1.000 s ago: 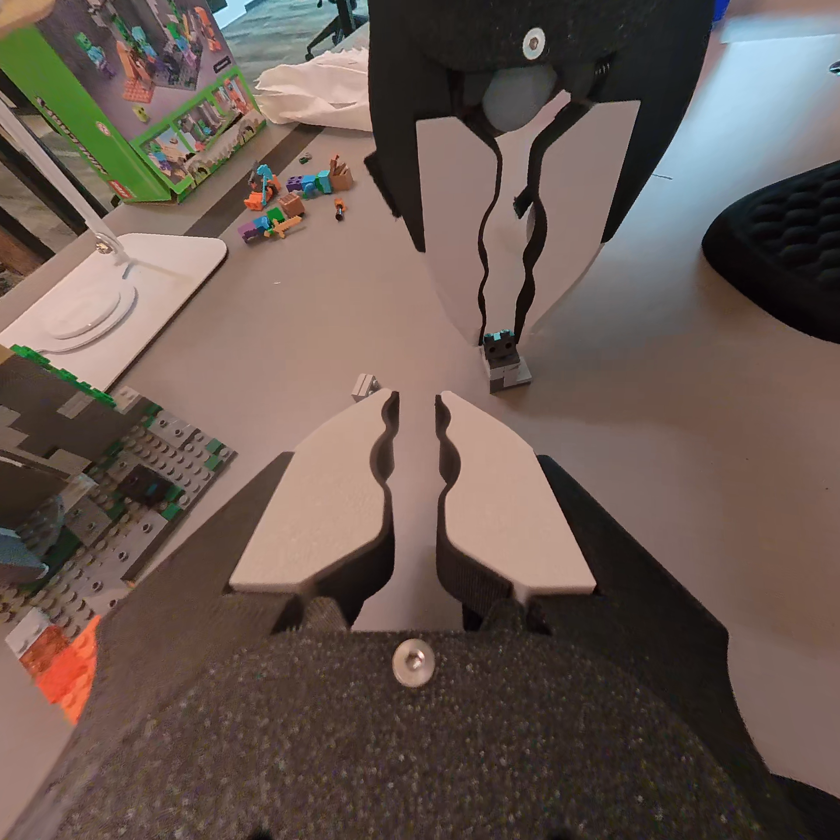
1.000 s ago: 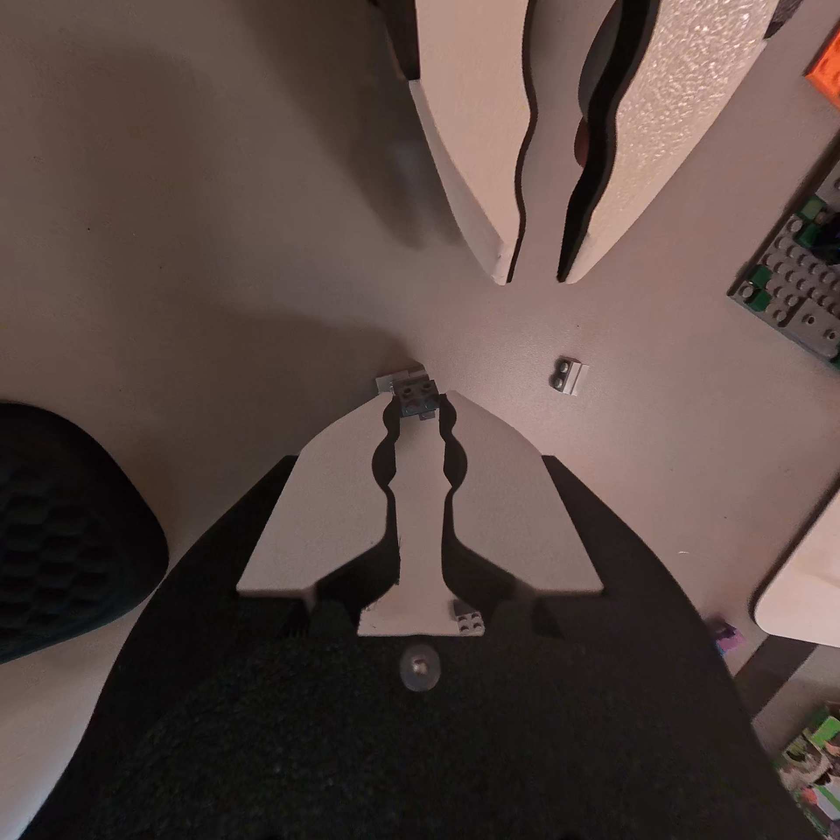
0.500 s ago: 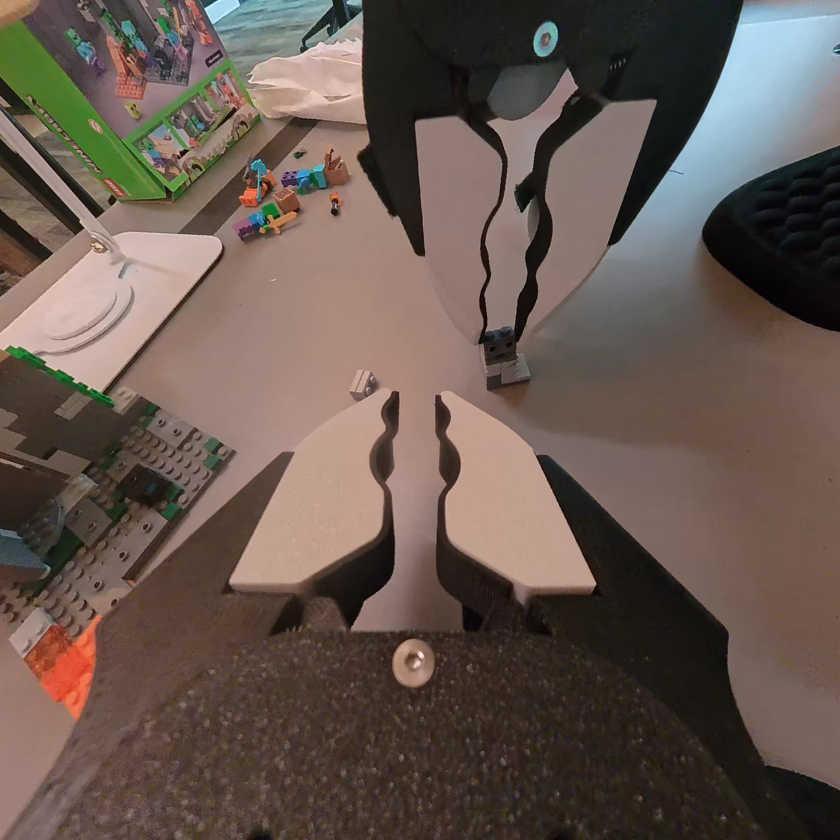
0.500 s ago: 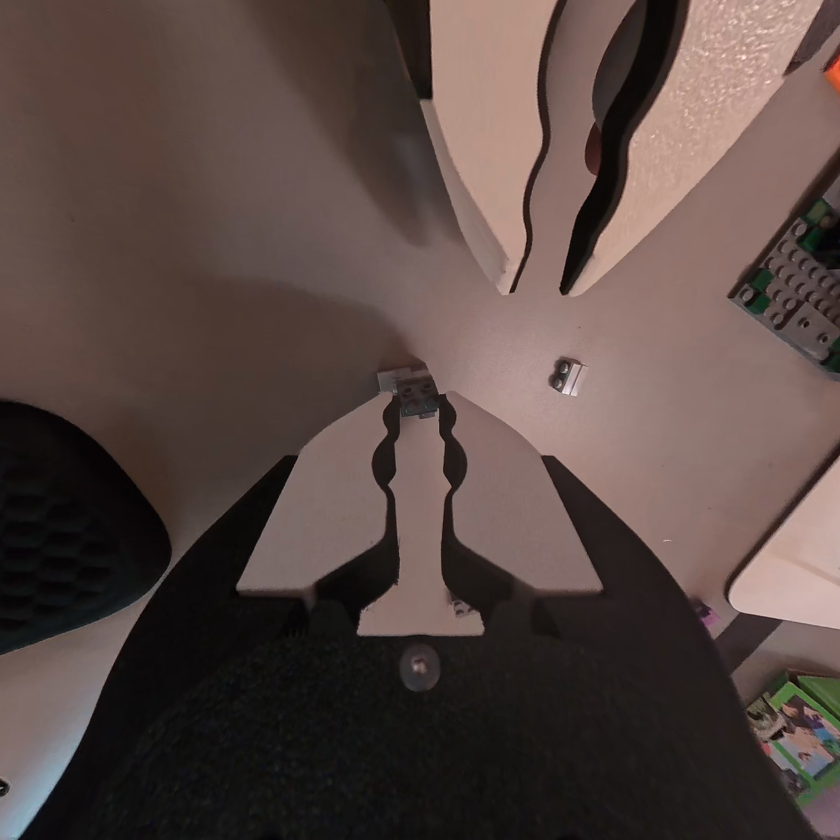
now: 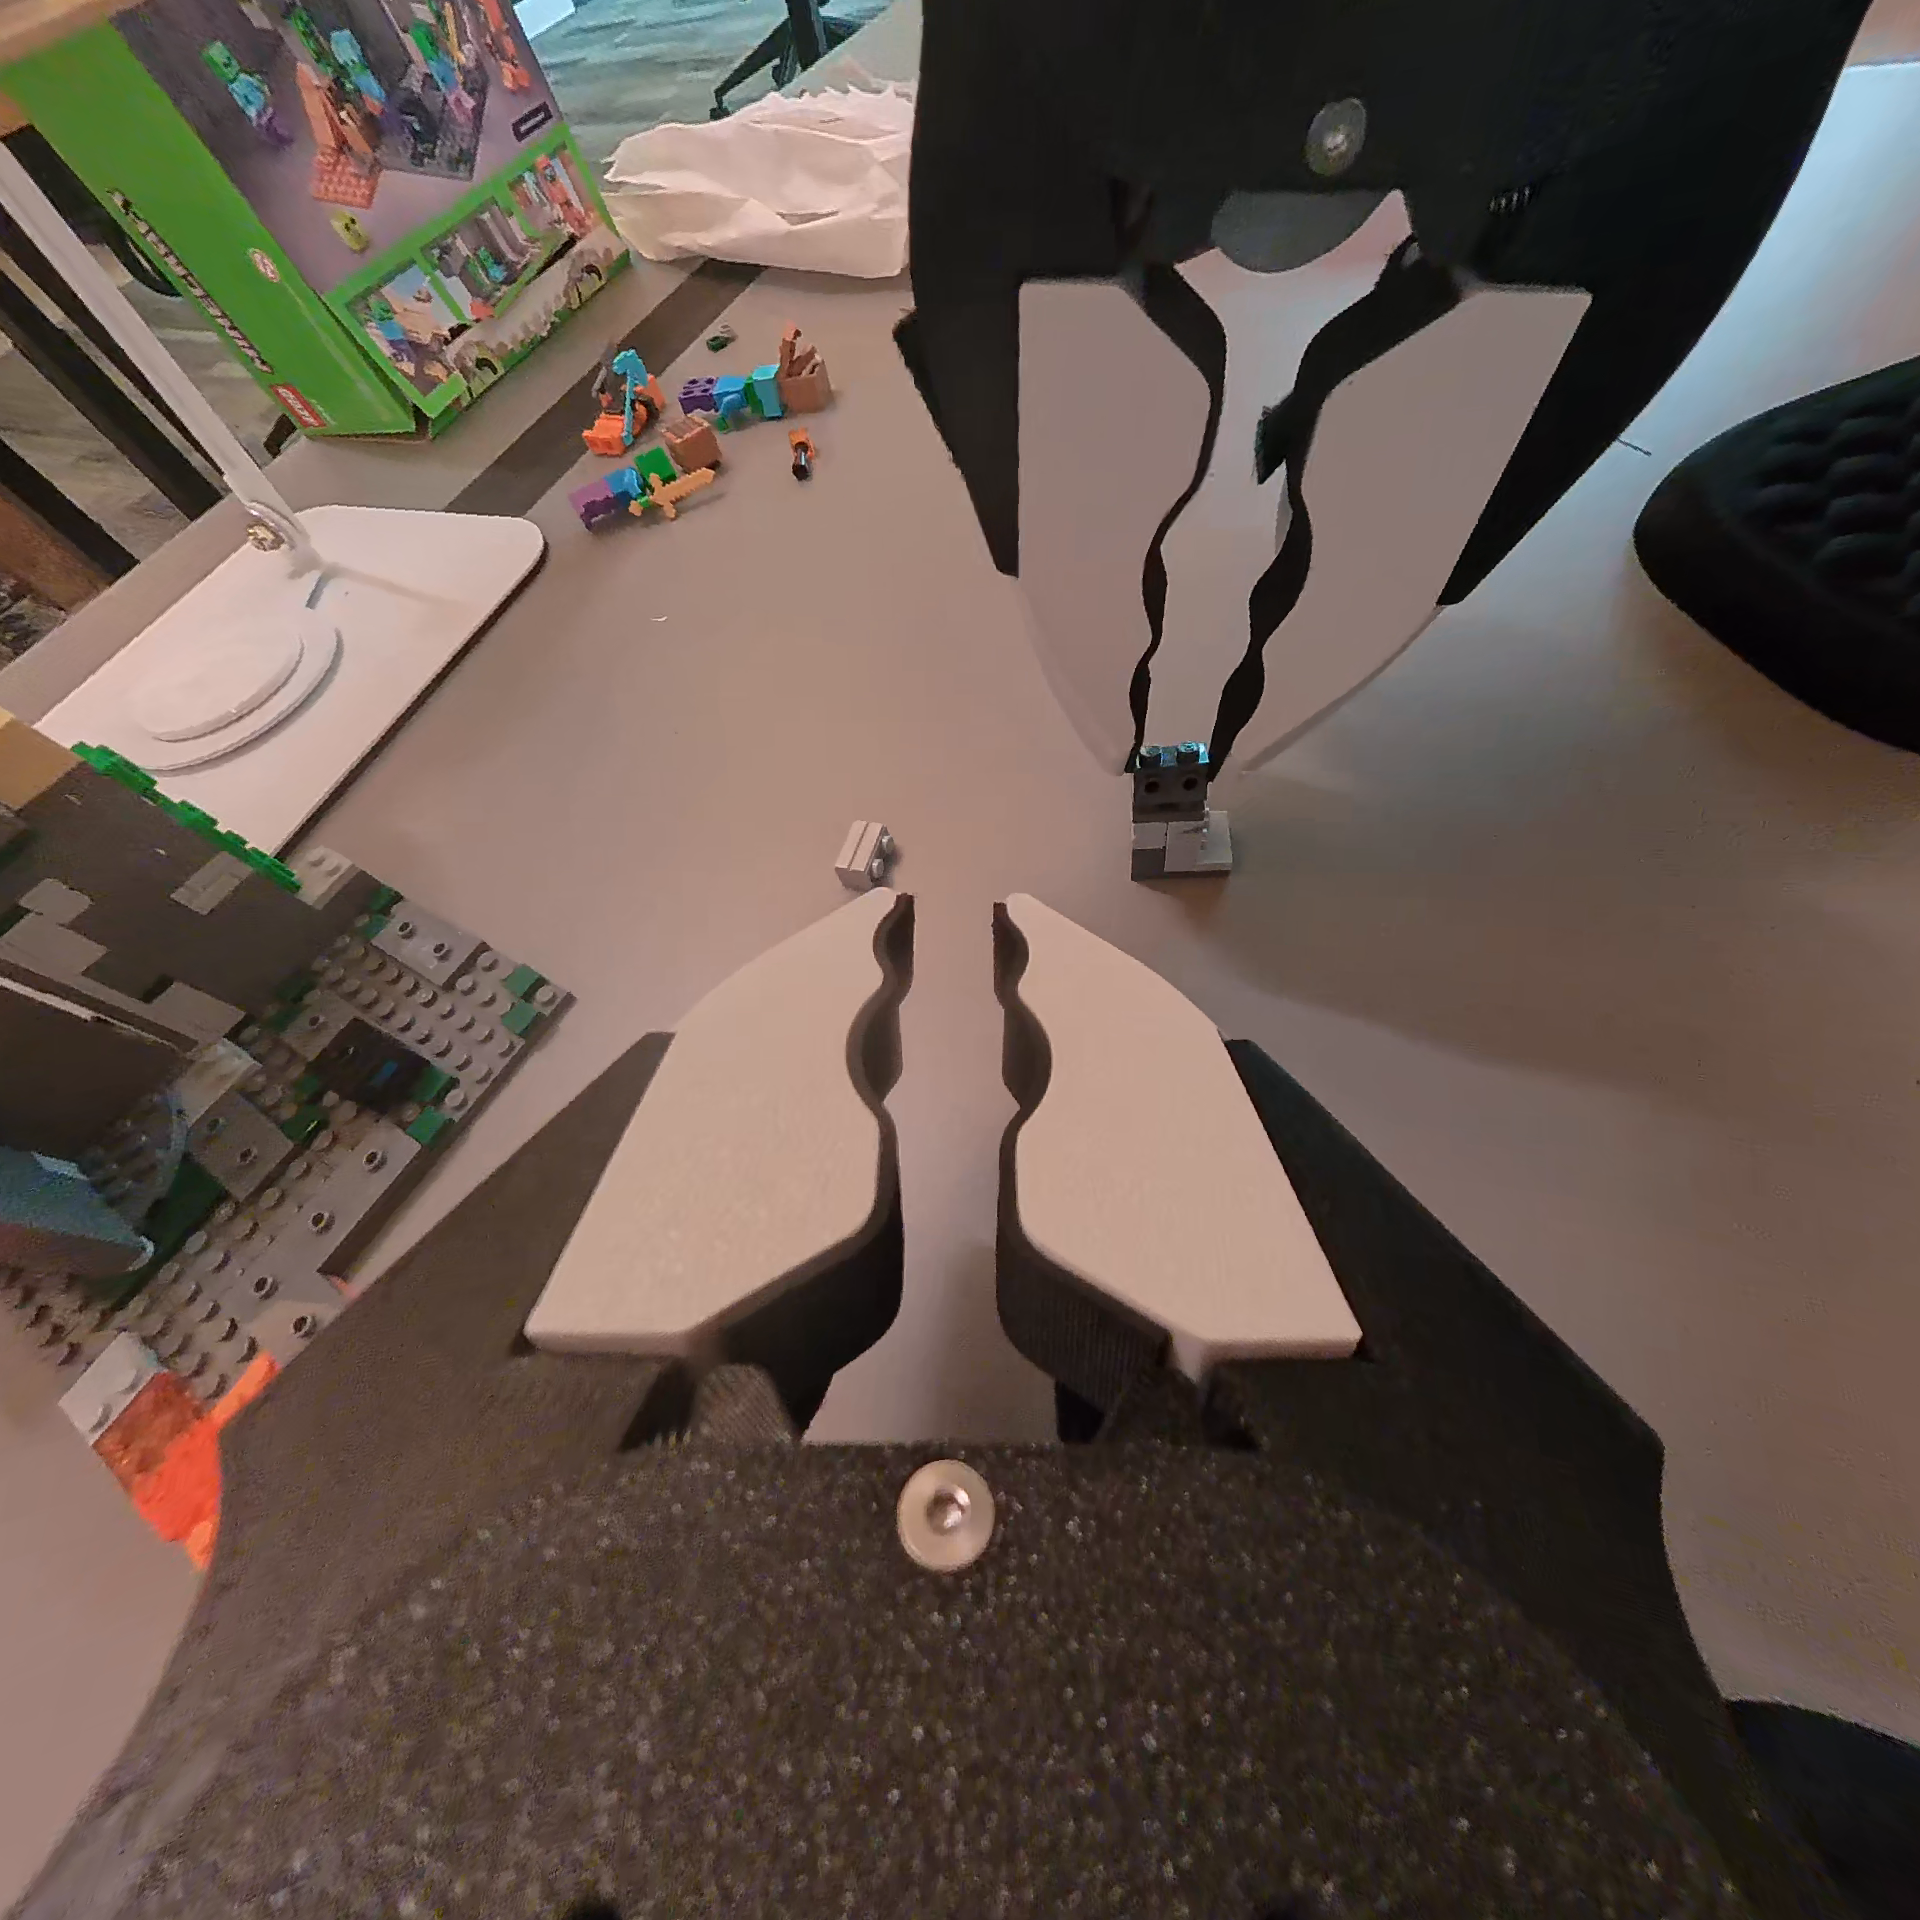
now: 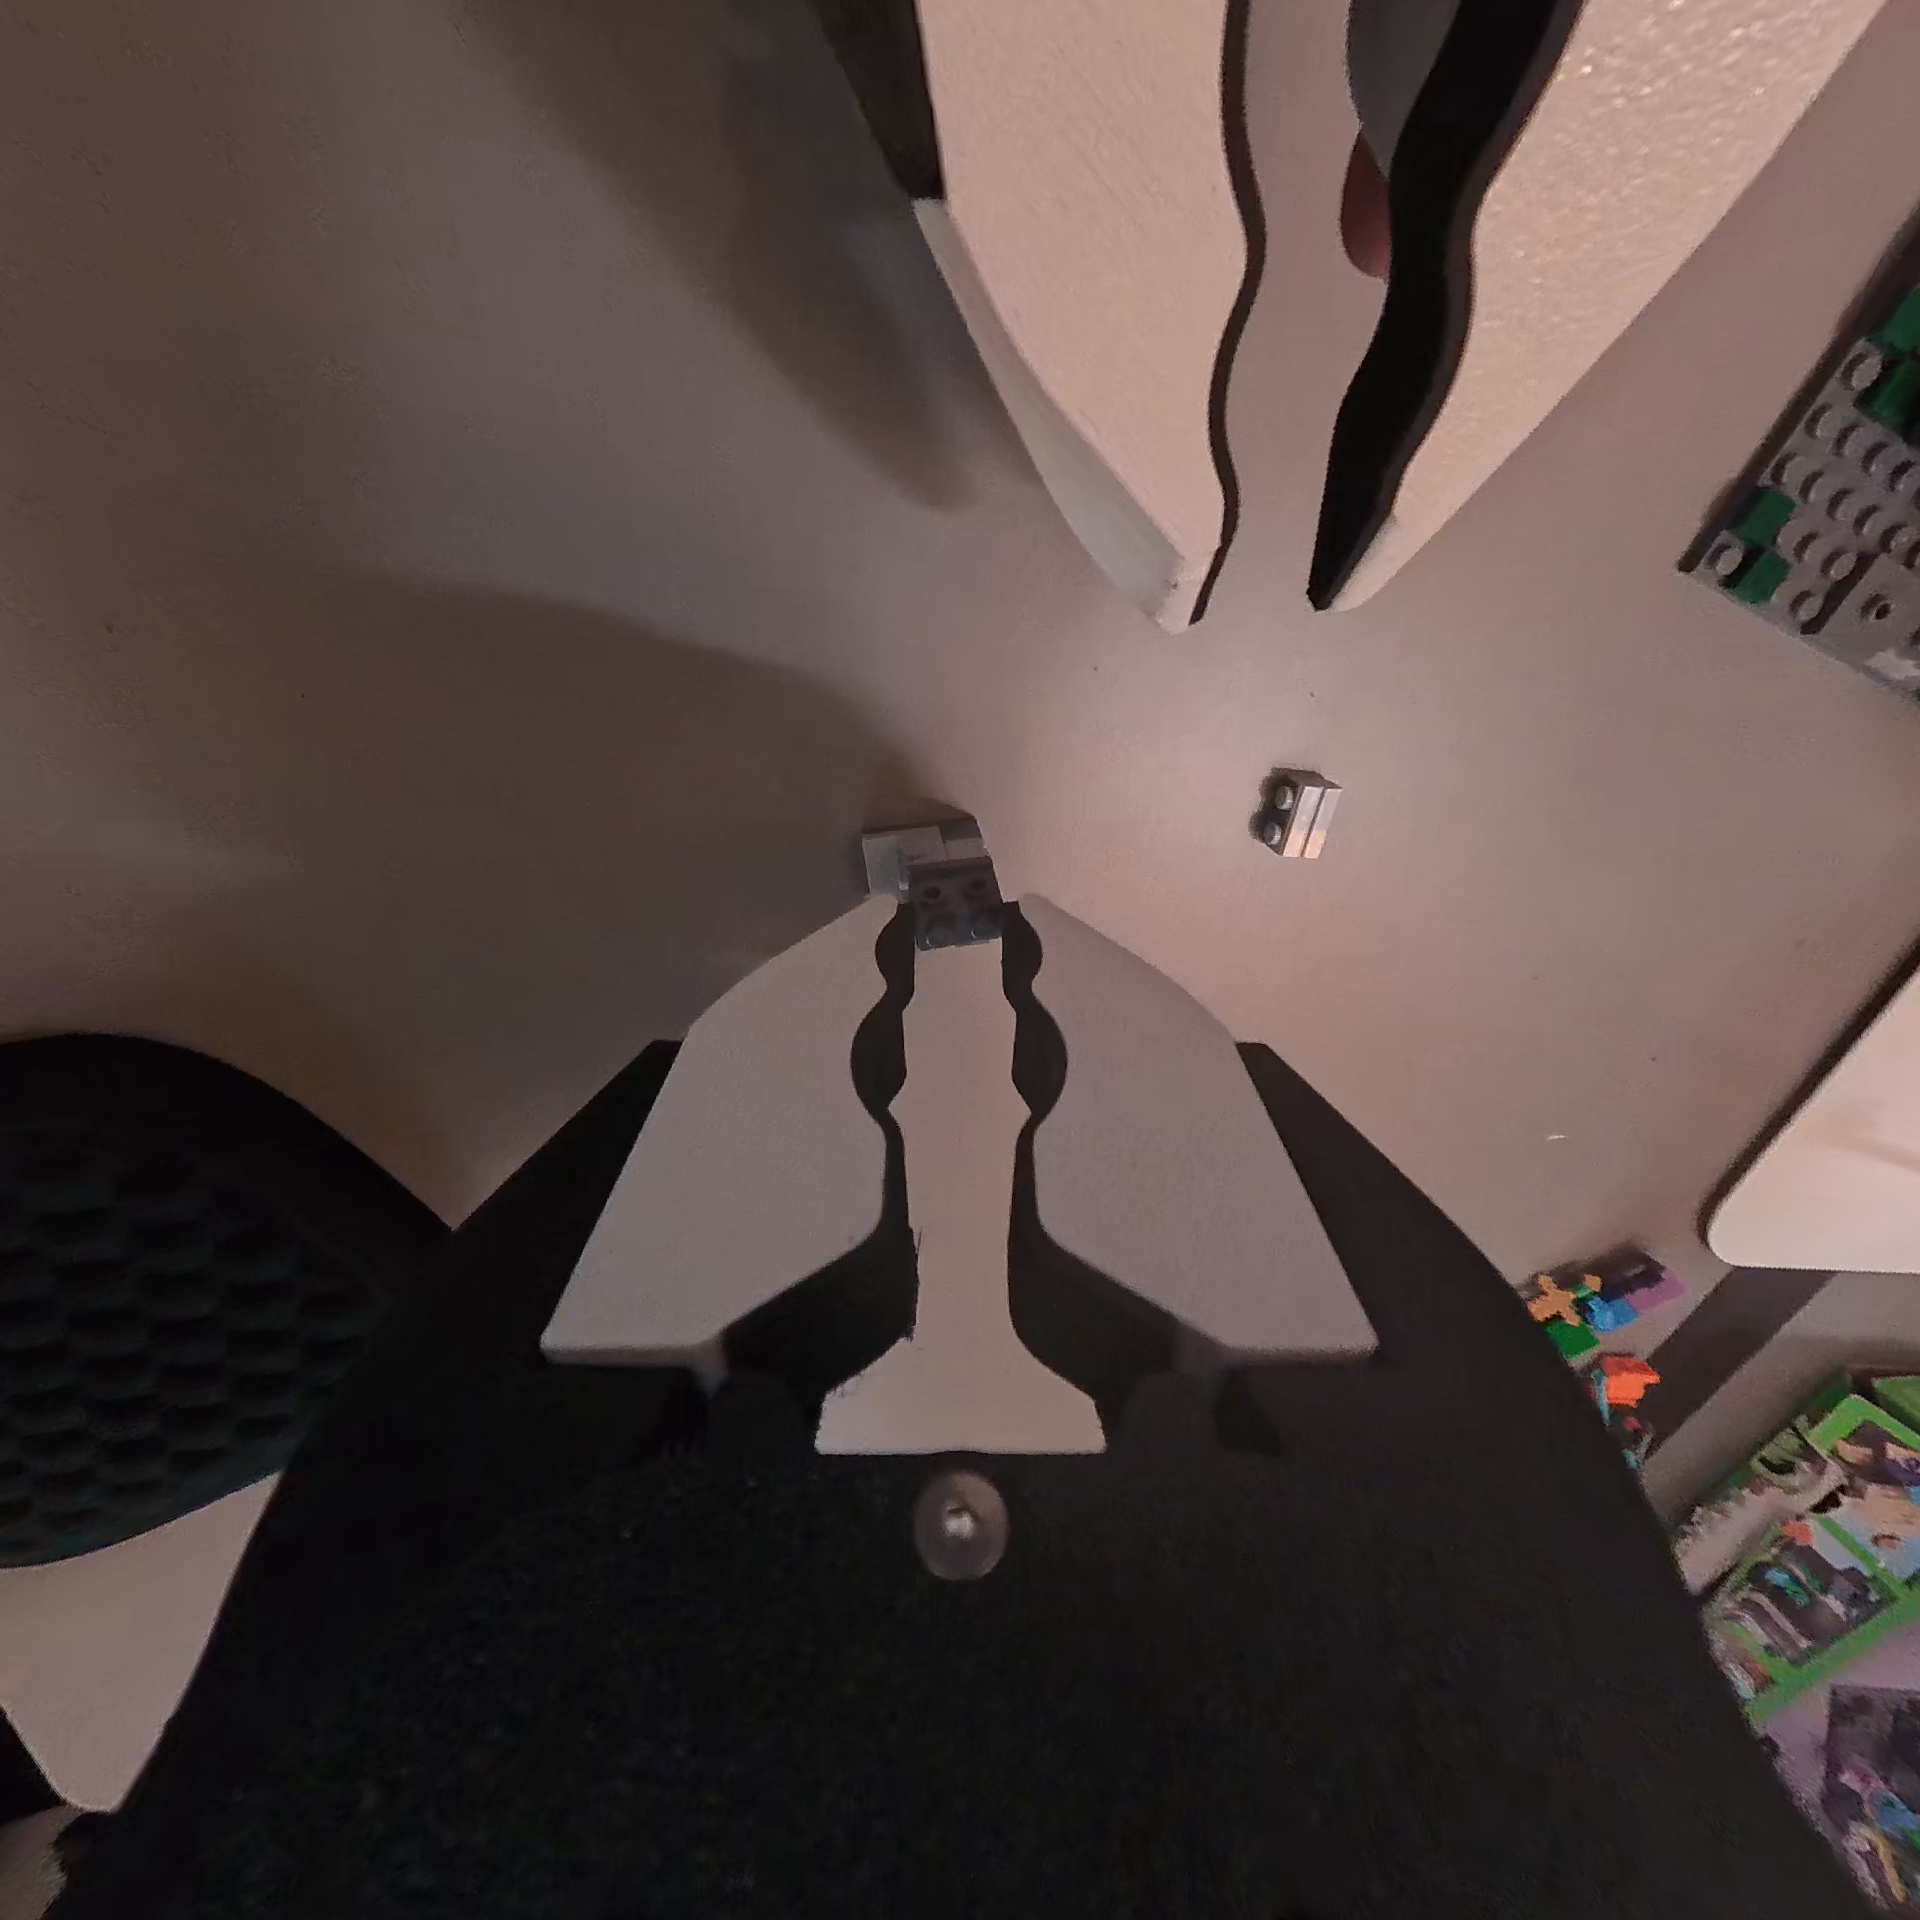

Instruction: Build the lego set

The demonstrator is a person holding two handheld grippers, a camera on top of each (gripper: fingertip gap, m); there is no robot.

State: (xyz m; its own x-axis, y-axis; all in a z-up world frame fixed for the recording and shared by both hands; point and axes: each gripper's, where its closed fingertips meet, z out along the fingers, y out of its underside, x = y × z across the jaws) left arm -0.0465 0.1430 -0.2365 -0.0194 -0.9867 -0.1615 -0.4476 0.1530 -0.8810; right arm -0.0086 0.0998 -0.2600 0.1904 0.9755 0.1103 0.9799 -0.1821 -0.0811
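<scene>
A small grey brick stack with a dark block on top stands on the grey table. My right gripper points down at it and is shut on the dark top block; the gripper also shows in the left wrist view. My left gripper is a little open and empty, low over the table just short of the stack; it also shows in the right wrist view. A loose light grey brick lies beside the left fingertips and shows in the right wrist view too.
The partly built grey and green model stands at the left, with a white lamp base behind it. Several loose coloured pieces, the green set box and a white bag lie farther back. A black cushion is at the right. Across from one pair of fingers to the other is roughly 7 cm. The loose light grey brick is about 7 cm from both grippers' fingertips. It turns up in the right wrist view as well.
The right wrist view has tilted a little, so more of the box and loose pieces shows. The stack, the loose brick and my left gripper stay about where they were.
</scene>
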